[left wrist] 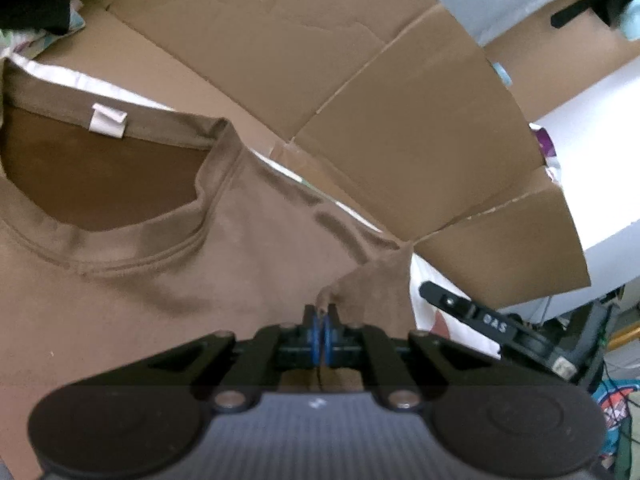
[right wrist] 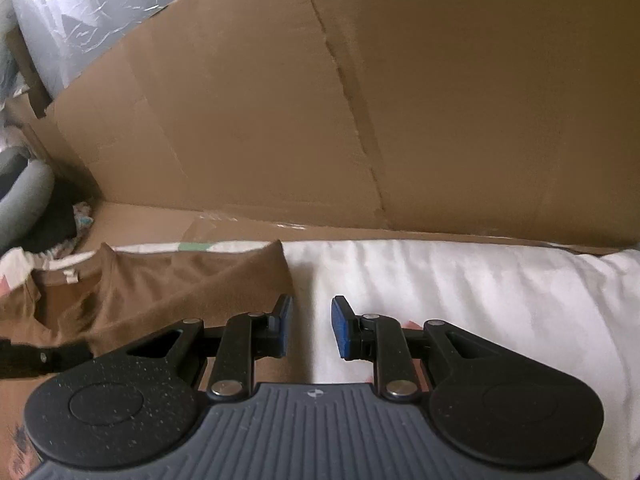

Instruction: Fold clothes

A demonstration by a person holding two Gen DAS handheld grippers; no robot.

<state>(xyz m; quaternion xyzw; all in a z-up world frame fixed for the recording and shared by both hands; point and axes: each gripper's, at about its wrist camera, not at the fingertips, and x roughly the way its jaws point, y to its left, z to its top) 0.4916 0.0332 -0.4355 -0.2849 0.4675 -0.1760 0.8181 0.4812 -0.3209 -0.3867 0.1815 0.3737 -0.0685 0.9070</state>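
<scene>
1. T-shirt (left wrist: 132, 280), brown, lies flat on a white sheet (right wrist: 460, 280) in front of a cardboard wall (right wrist: 320, 100), its collar ahead and to the left of the left gripper (left wrist: 321, 320).
2. That gripper's jaws are pressed together, pinching a small fold of shirt at the shoulder edge. So thin a pinch could slip free when lifted.
3. The right gripper (right wrist: 311, 328) has its jaws spread over bare sheet, with the shirt's edge just beside its left jaw; closing here could catch the sheet instead.
</scene>
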